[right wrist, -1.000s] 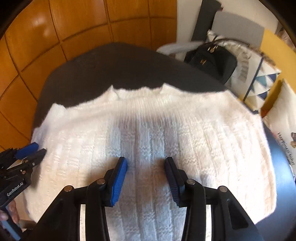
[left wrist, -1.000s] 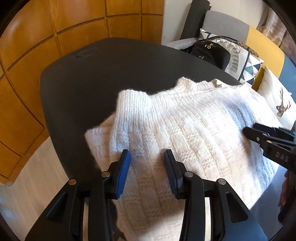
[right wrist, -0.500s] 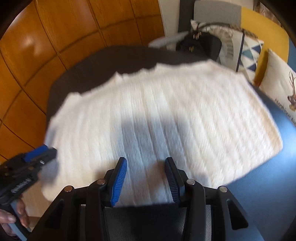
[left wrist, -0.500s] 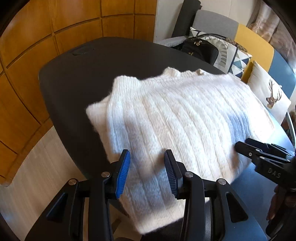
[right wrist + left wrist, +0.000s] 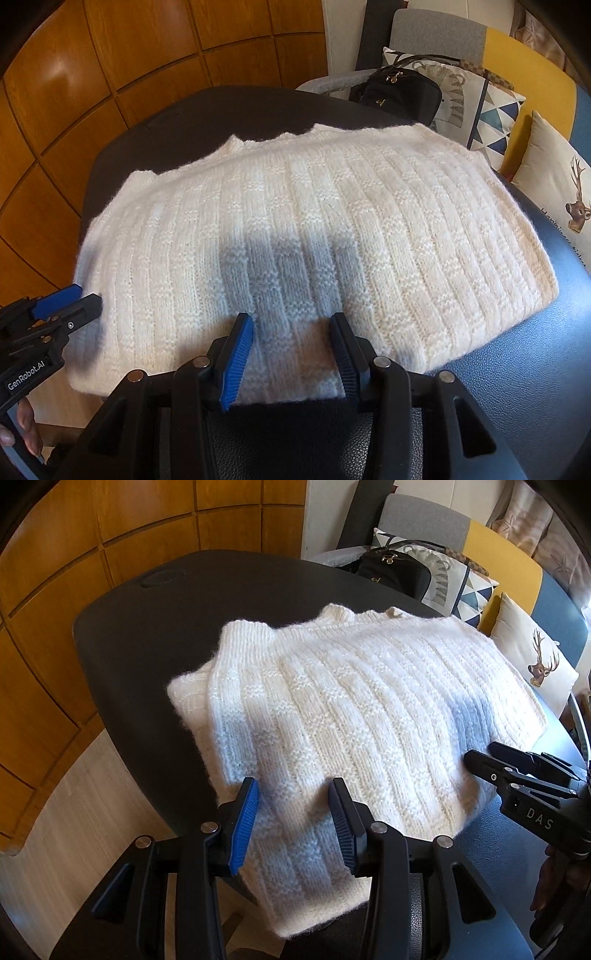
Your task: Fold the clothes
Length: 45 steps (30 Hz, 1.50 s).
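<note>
A white ribbed knit sweater [image 5: 351, 709] lies folded flat on the dark table [image 5: 147, 627], neckline at the far side. Its near left corner hangs over the table edge. My left gripper [image 5: 293, 794] hovers open above that near left part, with no fabric pinched between its blue pads. The right wrist view shows the same sweater [image 5: 314, 229] on the table [image 5: 221, 107]. There my right gripper [image 5: 291, 321] stands open over its near hem. Each gripper also appears in the other view: the right gripper [image 5: 480, 757] at the sweater's right edge, the left gripper [image 5: 85, 299] at its left edge.
A black bag [image 5: 391, 576] and patterned cushions, one with a deer [image 5: 535, 661], sit on a sofa beyond the table's far right. A wooden panelled wall [image 5: 55, 609] curves round the left and back. Pale floor [image 5: 74, 812] shows below the table's left edge.
Both grippers have drawn back toward the sweater's near edge, so the hem and the table's front now show. The jaws keep about the same width. The sweater lies as before.
</note>
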Motion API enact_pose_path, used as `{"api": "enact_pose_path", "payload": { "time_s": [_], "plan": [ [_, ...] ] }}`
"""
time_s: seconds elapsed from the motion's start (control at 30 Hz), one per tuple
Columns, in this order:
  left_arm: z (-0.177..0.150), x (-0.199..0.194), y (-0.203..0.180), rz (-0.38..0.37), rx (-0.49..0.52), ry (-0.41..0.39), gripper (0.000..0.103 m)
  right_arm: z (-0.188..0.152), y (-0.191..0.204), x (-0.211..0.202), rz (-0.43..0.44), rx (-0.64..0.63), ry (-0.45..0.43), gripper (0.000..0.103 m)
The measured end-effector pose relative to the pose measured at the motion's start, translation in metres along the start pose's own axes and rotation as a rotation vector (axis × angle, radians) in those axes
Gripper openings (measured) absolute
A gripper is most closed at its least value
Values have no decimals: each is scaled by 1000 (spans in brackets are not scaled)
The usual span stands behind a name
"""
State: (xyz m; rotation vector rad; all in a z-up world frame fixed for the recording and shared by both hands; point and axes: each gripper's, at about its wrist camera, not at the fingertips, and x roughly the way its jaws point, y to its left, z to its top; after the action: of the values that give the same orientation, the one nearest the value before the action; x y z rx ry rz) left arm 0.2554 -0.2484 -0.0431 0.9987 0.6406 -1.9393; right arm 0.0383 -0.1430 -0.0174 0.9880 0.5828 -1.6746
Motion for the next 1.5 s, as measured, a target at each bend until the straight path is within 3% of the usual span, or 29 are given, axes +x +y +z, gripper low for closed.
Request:
{"api": "enact_pose_path", "payload": {
  "time_s": [0.2,0.33,0.47,0.57,0.87,1.1,1.2,1.3,1.43,1.5],
  "plan": [
    [-3,-4,-1,1,-8,-20,44,-1,0,-1,2,6,-6,45],
    [-17,-11,-9,-4,32,-28,44,3,-13,-18,42,93,-53,45],
    [-26,-5,-17,21,71,-30,46,-1,-18,-11,13,94,-21,44],
    [-23,-6,-12,-1,34,-20,46,0,-12,-9,-20,65,-11,44],
    [-21,-7,-11,-9,4,11,46,9,21,-35,-168,-67,-110,44],
    [-19,-11,-10,-10,-10,20,46,11,18,-35,-161,-61,-115,44],
    [-18,-20,-10,-13,-5,-17,46,12,4,-32,-178,-25,-121,44],
    [-21,-8,-12,-6,8,31,47,16,-31,-26,-161,93,-113,44],
    [-20,-10,-12,-13,15,22,48,10,-64,5,-151,172,31,44],
    [-14,-20,-8,-48,-11,-20,48,10,-68,0,-119,161,10,44]
  ]
}}
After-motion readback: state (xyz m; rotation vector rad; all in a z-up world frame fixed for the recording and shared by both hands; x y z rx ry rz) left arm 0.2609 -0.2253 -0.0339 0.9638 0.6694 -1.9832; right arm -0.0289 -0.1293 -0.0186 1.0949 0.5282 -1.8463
